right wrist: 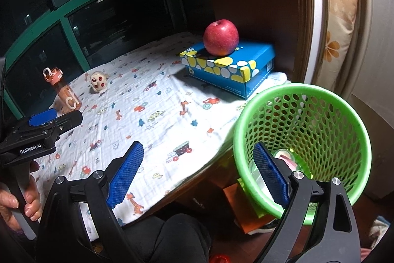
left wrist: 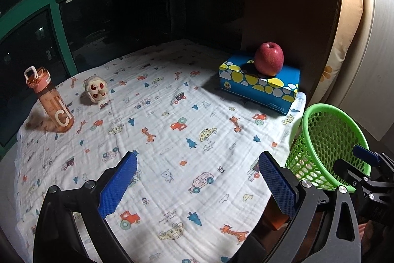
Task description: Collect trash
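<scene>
Now I see a tabletop point(left wrist: 209, 159) with a white cloth point(left wrist: 172, 130) full of little cars and giraffes. Dark windows point(left wrist: 81, 24) stand behind it. One red apple point(right wrist: 221, 37) sits on one blue box point(right wrist: 229, 70). One orange bottle point(left wrist: 50, 100) and one small toy point(left wrist: 96, 89) stand far left. One green basket point(right wrist: 305, 139) leans by the edge, with trash point(right wrist: 287, 158) inside. My left tool point(left wrist: 197, 179) and right tool point(right wrist: 199, 171) are both spread wide, holding nothing.

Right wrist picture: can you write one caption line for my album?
Open right gripper hovers by the green basket with trash inside; a red apple sits on a blue box.
</scene>
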Demonstrator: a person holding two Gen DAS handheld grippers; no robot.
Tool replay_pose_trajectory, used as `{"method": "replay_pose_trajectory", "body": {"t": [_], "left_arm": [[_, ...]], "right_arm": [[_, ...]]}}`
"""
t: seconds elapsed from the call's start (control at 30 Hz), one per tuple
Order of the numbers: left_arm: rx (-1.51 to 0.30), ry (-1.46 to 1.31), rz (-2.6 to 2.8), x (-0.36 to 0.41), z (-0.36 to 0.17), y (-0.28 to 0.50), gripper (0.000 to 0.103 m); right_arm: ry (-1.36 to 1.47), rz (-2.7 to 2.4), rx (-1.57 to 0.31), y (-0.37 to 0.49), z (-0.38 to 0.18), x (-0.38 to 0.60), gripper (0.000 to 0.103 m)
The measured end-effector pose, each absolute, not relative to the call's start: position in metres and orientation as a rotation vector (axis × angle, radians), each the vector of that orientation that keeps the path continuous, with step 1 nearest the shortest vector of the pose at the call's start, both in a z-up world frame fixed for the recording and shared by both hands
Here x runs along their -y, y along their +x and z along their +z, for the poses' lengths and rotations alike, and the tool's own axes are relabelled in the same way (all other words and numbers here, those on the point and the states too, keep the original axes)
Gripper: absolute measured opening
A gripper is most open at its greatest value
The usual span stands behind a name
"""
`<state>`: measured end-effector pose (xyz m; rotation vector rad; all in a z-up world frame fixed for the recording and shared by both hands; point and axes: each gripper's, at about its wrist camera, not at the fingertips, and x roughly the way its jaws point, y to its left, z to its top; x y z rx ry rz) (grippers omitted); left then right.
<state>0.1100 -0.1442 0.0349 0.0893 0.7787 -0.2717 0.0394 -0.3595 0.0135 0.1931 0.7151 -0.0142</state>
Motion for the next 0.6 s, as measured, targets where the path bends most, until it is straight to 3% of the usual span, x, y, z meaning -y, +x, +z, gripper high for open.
{"method": "replay_pose_trajectory", "body": {"t": [0.6], "left_arm": [[-0.794,0.018,-0.172,0.093,0.024,0.093,0.096]], "right_arm": [[0.159,0.021,-0.716,0.042,0.014,0.333,0.091]]}}
